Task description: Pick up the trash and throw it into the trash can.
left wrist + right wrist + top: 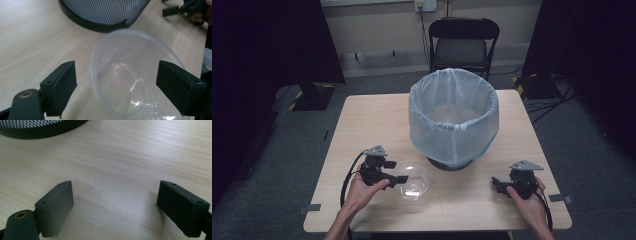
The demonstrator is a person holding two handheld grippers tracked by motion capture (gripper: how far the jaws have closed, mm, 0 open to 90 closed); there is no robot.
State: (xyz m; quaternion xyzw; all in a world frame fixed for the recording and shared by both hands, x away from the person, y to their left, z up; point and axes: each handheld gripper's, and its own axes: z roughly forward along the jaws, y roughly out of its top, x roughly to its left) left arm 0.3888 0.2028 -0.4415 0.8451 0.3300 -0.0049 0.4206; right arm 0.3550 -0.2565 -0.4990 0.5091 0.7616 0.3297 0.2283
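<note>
Two claws are on the go here, one per hand, both low over the table (362,120). The left claw (398,171) is the busy one: its jaws are spread wide and a clear bowl (412,182) sits between them, lying near the front edge, around 7 o'clock from the bin (454,117).

From the left gripper view, the bowl (130,75) is tipped so its open mouth faces the camera and you look straight down into it. One jaw stands off to the bowl's 9 o'clock with a clear strip of table between jaw and rim, so that side isn't touching. The other jaw is at 3 o'clock, right up against the rim or slightly overlapping it; can't tell if it actually makes contact. Either way the jaws aren't pinching it, so I'd call that claw (116,86) released, just straddling the bowl. Past the bowl at 12 o'clock is the dark mesh base of the bin (105,15).

From above, the bin wears a pale blue bag and stands mid-table, with the bowl just off its base, close but not touching as far as I can see.

Right claw (497,184) is parked at about 4 o'clock from the bin, well apart from the bowl. In its own view that claw (116,205) has its jaws wide with nothing but bare table (125,157) between them, so released too. A sliver of the bin's base (37,130) shows at 11 o'clock.
</note>
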